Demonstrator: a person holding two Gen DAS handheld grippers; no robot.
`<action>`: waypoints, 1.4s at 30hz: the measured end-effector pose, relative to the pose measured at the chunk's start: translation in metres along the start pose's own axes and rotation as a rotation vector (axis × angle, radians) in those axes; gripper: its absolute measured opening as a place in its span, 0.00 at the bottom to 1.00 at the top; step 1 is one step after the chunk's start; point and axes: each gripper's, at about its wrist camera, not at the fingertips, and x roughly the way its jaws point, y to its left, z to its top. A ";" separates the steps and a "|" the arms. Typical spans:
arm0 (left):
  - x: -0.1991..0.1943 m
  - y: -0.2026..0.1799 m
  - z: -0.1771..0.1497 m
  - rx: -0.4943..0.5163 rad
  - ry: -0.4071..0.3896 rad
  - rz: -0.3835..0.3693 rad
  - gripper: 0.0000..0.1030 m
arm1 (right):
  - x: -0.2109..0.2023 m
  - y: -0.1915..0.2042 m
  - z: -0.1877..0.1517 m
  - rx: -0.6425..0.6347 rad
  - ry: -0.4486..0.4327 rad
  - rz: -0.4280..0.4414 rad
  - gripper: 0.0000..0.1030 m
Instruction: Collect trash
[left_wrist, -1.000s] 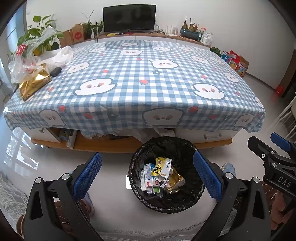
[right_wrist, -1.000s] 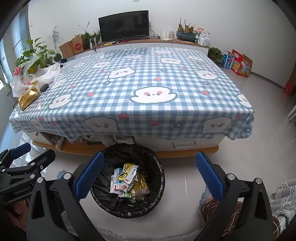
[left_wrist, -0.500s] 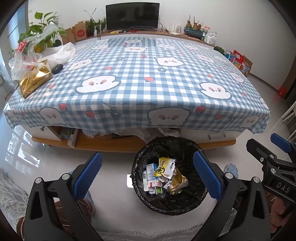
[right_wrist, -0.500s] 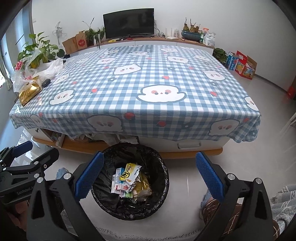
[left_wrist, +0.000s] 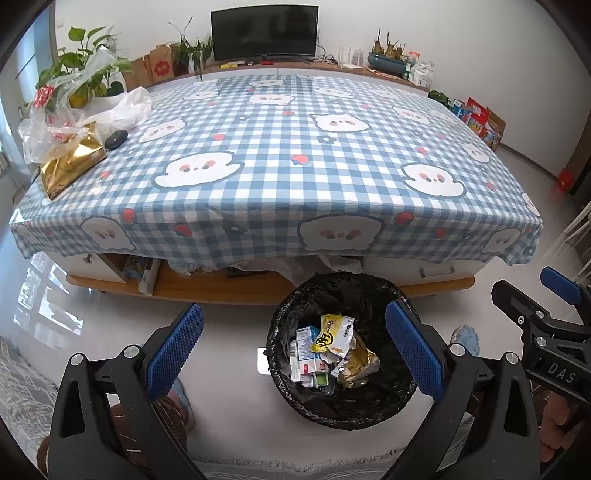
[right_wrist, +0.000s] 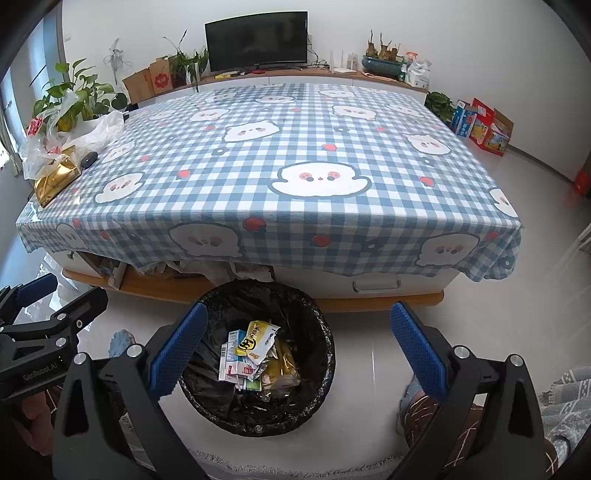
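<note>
Trash (left_wrist: 334, 350) is lying piled in the black-lined bin (left_wrist: 291, 325) on the floor just in front of the low table, a yellow snack wrapper (right_wrist: 256, 340) on top of small cartons and a gold foil pack. We are holding the left gripper (left_wrist: 293, 349) and the right gripper (right_wrist: 297, 347) above that bin, each with its blue-padded fingers spread wide and gripping nothing. We are also seeing the blue checked tablecloth (left_wrist: 266, 147) covering the table, with a gold bag (left_wrist: 70, 164) and crumpled plastic bags (left_wrist: 85, 114) sitting at its far left corner.
</note>
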 end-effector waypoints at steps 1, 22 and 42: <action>0.000 0.000 0.000 0.000 0.000 -0.001 0.94 | 0.000 -0.001 0.000 0.000 0.001 0.000 0.92; 0.002 0.002 0.002 -0.009 0.007 0.016 0.93 | 0.001 -0.004 0.000 0.001 0.003 -0.001 0.92; 0.005 -0.001 0.000 -0.007 0.025 -0.006 0.93 | 0.003 -0.006 -0.001 0.005 0.006 -0.007 0.92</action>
